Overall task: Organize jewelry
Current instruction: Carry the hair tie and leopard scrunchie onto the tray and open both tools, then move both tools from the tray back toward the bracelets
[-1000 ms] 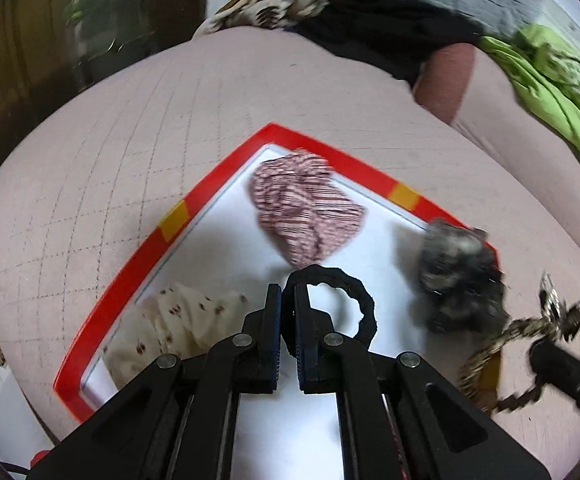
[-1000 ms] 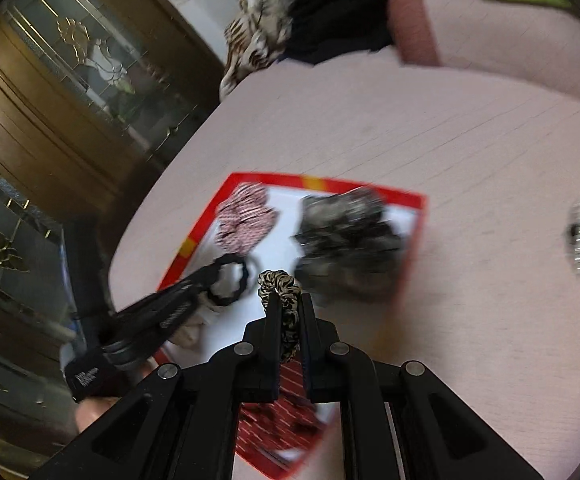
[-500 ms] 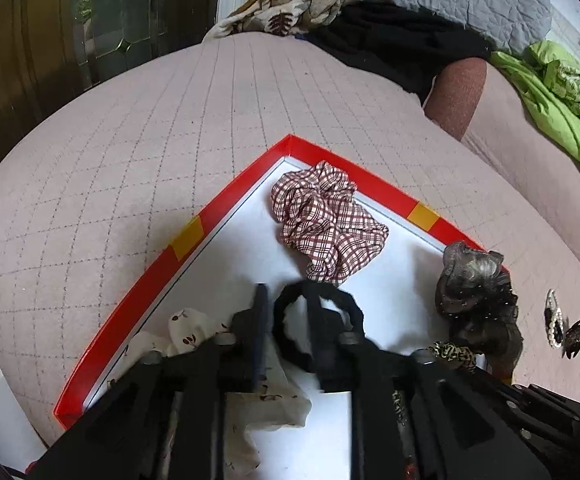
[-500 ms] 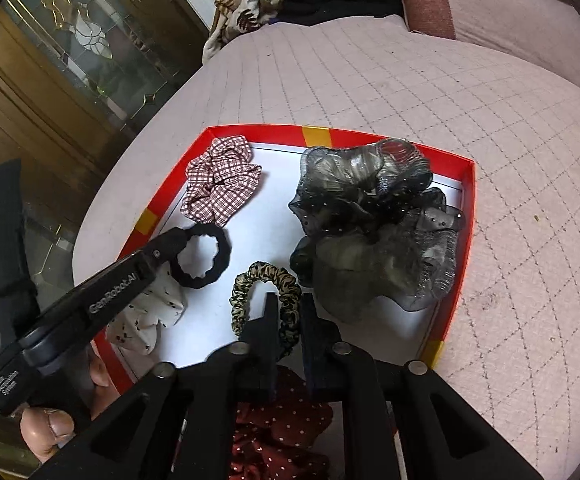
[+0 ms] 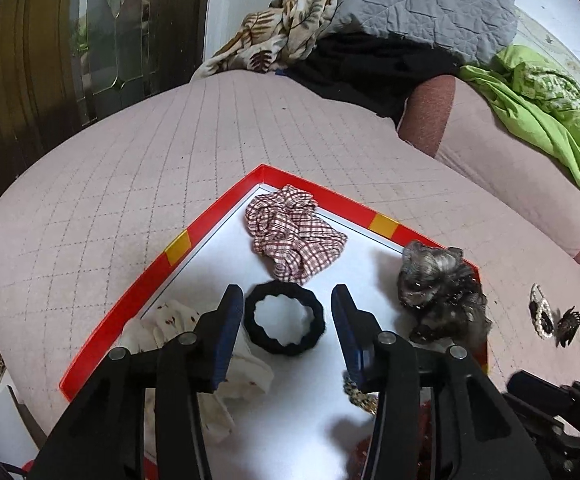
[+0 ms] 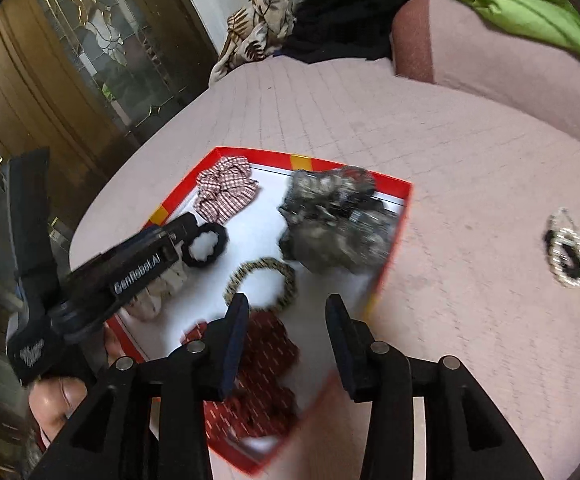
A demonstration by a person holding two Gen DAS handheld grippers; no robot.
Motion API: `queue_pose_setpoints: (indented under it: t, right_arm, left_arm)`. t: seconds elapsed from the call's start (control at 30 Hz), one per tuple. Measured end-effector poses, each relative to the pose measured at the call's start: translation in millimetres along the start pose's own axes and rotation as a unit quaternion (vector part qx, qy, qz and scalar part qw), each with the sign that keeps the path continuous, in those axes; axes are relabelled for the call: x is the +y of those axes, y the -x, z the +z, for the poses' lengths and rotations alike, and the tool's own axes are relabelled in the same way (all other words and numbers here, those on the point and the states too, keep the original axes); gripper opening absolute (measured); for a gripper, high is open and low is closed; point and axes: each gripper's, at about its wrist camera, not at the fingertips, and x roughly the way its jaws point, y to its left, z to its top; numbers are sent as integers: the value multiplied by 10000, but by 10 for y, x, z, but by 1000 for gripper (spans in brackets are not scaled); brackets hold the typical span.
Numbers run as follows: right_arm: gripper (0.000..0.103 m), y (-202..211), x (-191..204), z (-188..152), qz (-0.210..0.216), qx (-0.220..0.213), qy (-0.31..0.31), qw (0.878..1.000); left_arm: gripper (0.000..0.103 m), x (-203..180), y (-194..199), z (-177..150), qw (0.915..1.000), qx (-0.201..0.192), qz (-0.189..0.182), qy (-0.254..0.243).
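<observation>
A red-rimmed white tray (image 5: 138, 300) (image 6: 393, 240) lies on the pink quilted bed. In it lie a black hair tie (image 5: 284, 324) (image 6: 205, 246), a plaid scrunchie (image 5: 293, 232) (image 6: 226, 192), a grey sheer scrunchie (image 5: 441, 292) (image 6: 333, 220), a leopard hair tie (image 6: 261, 284), a cream spotted scrunchie (image 5: 178, 320) and a red dotted scrunchie (image 6: 258, 364). My left gripper (image 5: 286, 320) is open, its jaws either side of the black tie. My right gripper (image 6: 286, 320) is open just above the leopard tie.
A pearl clip (image 5: 539, 312) (image 6: 565, 256) and a dark claw clip (image 5: 569, 320) lie on the bed right of the tray. Pillows, a green cloth (image 5: 545, 108) and a patterned cloth are piled at the bed's far end. A glass door stands left.
Both grippers opened. The left let go of the black hair tie and the right let go of the leopard hair tie; both ties now lie in the tray.
</observation>
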Motion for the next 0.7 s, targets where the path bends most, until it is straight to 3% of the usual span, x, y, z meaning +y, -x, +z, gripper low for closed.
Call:
queue_pose_setpoints:
  t: [0.27, 0.37, 0.43, 0.53, 0.7]
  right_arm:
    - [45, 438, -366, -423, -350, -132, -236, 9990]
    - [45, 620, -563, -610, -531, -186, -368, 9977]
    - [46, 727, -698, -726, -649, -204, -497, 9964]
    - [46, 894, -907, -913, -775, -250, -762, 9938]
    - [46, 1191, -1241, -1215, -1049, -414, -1194, 9864]
  left_arm:
    - [45, -332, 337, -202, 9981, -287, 262, -470]
    - [49, -536, 547, -323, 9973, -264, 78, -685]
    - [57, -701, 726, -428, 9955, -316, -39, -894]
    - [57, -954, 951, -571, 9926, -333, -213, -1147]
    - [58, -1365, 1153, -822, 9874, -38, -604, -1463]
